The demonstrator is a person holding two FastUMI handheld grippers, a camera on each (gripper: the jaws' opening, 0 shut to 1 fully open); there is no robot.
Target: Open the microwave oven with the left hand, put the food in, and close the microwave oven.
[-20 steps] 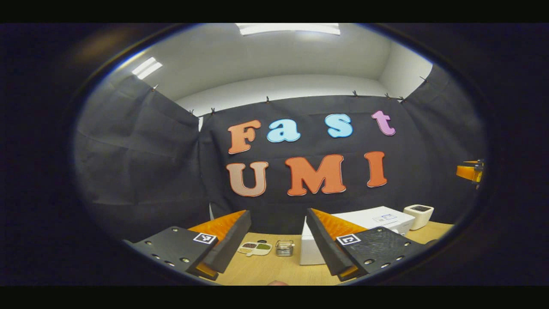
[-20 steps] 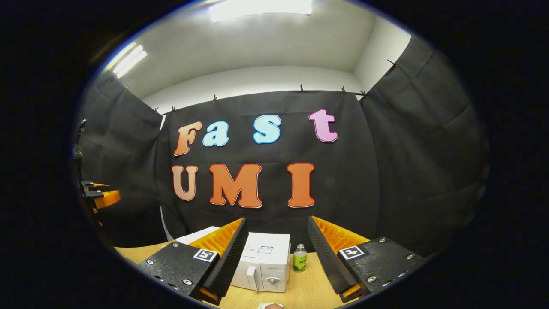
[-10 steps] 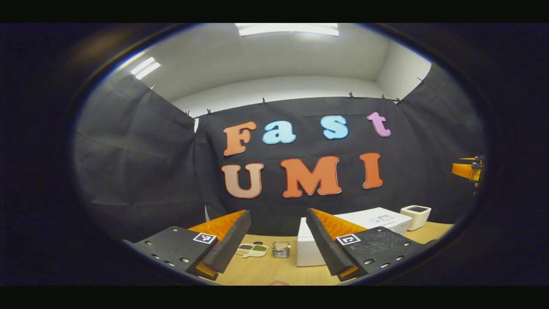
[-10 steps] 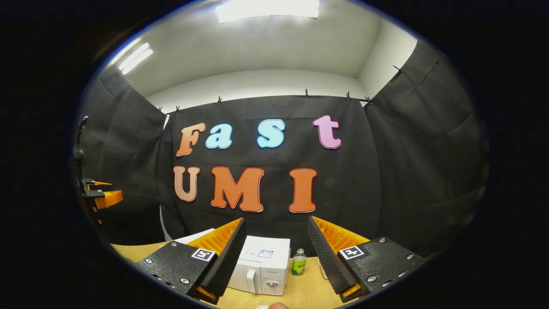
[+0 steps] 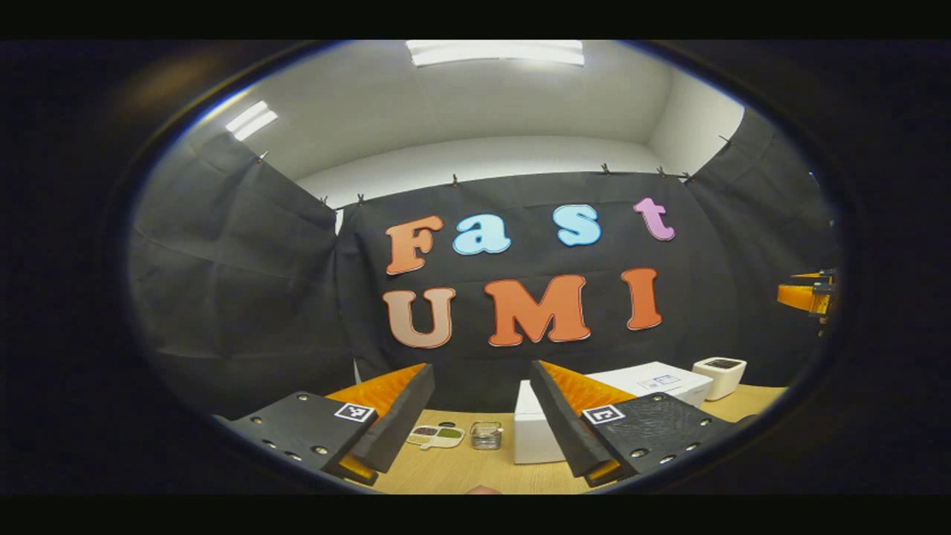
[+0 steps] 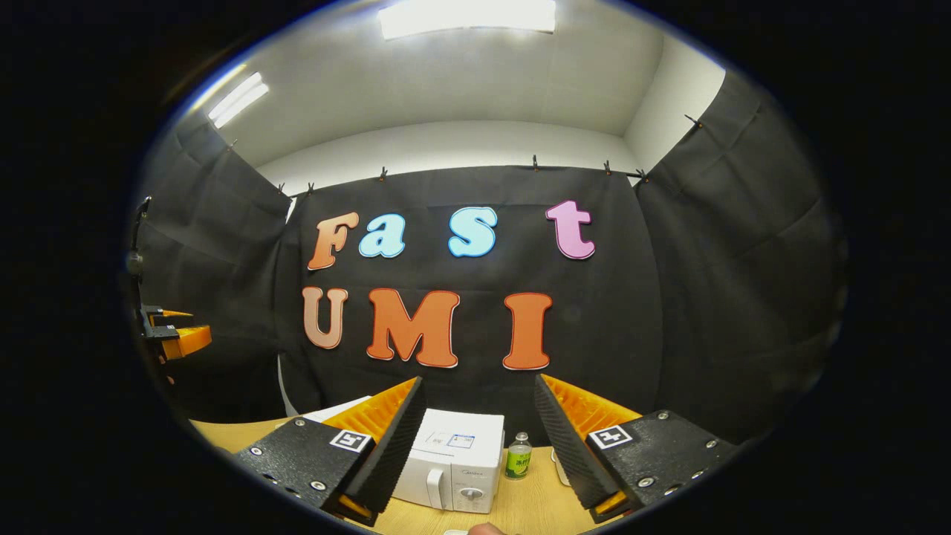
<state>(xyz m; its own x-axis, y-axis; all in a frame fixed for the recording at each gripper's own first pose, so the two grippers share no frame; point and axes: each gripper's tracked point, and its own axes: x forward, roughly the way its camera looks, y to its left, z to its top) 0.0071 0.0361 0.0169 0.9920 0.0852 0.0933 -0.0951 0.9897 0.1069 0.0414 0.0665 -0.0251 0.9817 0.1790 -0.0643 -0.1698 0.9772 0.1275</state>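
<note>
A white microwave (image 6: 453, 461) stands on the wooden table (image 6: 529, 499) with its door shut, handle and knob at its front right. It stands a way ahead of my right gripper (image 6: 479, 380), which is open and holds nothing. In the left gripper view the microwave (image 5: 536, 437) shows from its side, partly behind one finger. A white divided dish of food (image 5: 436, 435) lies on the table (image 5: 453, 472) to its left. My left gripper (image 5: 481, 365) is open and empty, held above the table's near part. Each gripper also appears at the edge of the other's view.
A small glass jar (image 5: 486, 435) stands between the dish and the microwave. A small white appliance (image 5: 719, 375) sits beyond the microwave's far side. A green bottle (image 6: 518, 457) stands just right of the microwave. Black cloth walls close the booth on three sides.
Both views have drifted slightly: the wall sits a little lower in each and the table objects have slid a bit left in the left gripper view. Both grippers stay open.
</note>
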